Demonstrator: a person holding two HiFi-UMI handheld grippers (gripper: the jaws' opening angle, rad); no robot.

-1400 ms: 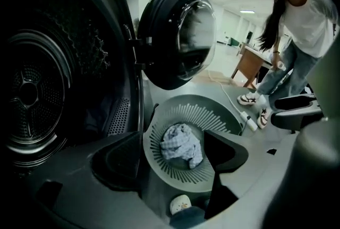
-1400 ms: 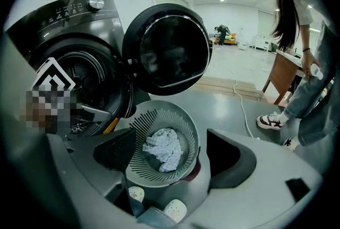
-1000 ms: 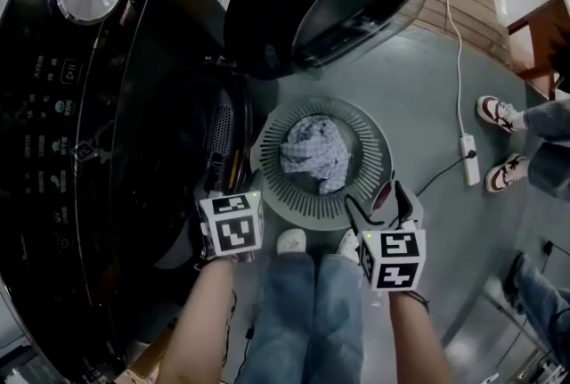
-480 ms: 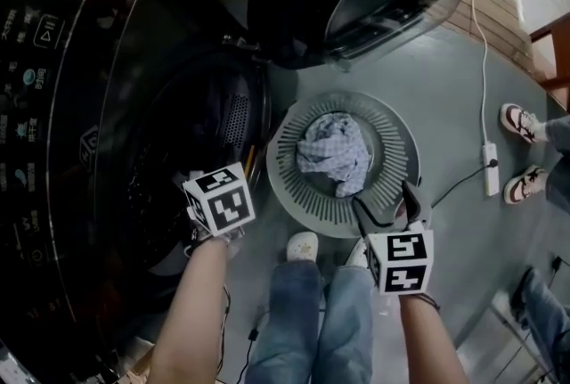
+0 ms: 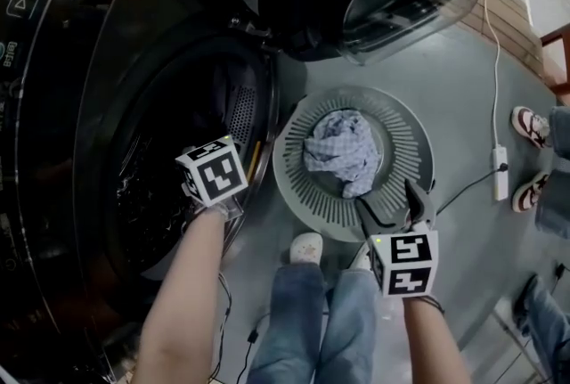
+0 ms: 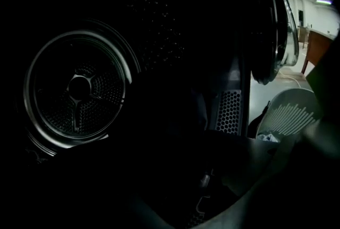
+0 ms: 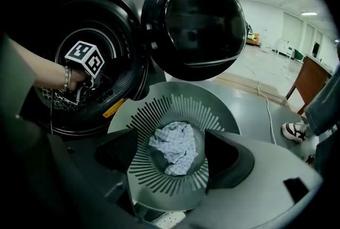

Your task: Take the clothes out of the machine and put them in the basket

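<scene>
Left gripper [image 5: 214,182] reaches into the machine [image 5: 107,70], centre-left, prob. to fetch more; its jaws are too dark to read. Right gripper [image 5: 394,206] hovers spread & empty by the basket [image 5: 414,151], where one checked cloth [image 5: 343,151] lies.

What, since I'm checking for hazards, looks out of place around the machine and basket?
Nothing spilled or damaged: the checked cloth lies inside the basket. Only a white power strip lies loose on the floor, by someone's shoes.
</scene>
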